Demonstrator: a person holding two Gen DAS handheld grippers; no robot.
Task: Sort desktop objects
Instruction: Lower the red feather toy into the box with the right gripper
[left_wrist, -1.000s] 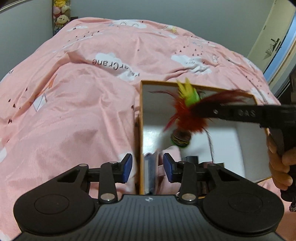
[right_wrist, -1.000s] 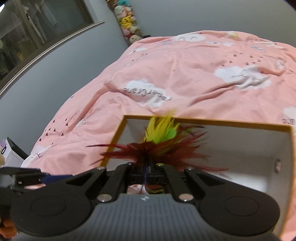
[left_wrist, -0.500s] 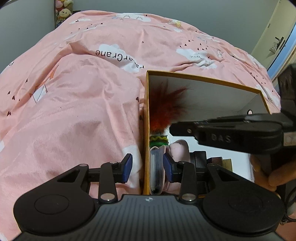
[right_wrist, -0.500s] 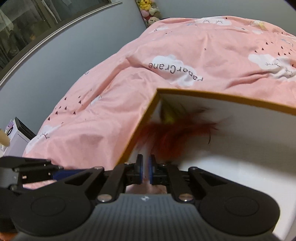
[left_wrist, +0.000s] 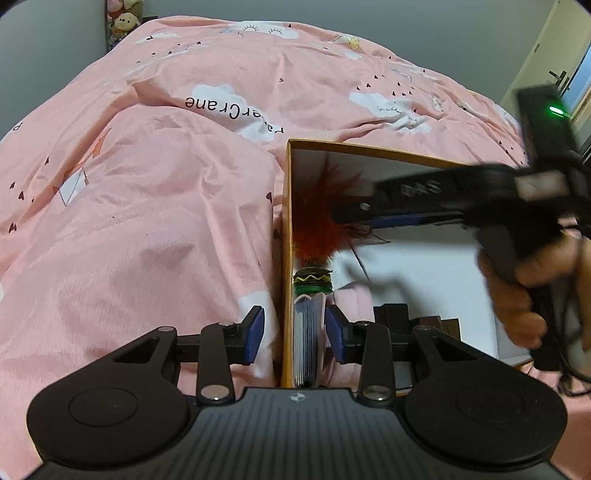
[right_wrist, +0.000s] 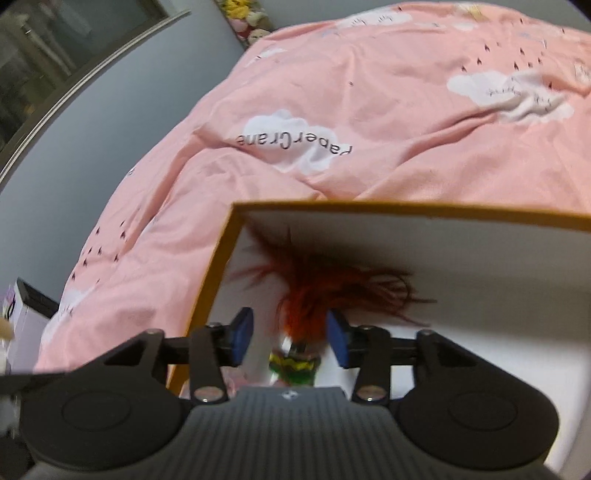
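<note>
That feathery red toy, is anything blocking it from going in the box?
Nothing visible does. The feather toy already lies inside the box, and the right hand-held gripper is open around it.

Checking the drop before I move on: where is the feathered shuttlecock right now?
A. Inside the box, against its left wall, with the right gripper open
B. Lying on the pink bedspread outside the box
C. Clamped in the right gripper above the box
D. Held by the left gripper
A: the feathered shuttlecock lies inside the box by its left wall, and the right gripper has its jaws spread apart around the feathers without clamping them.
</note>
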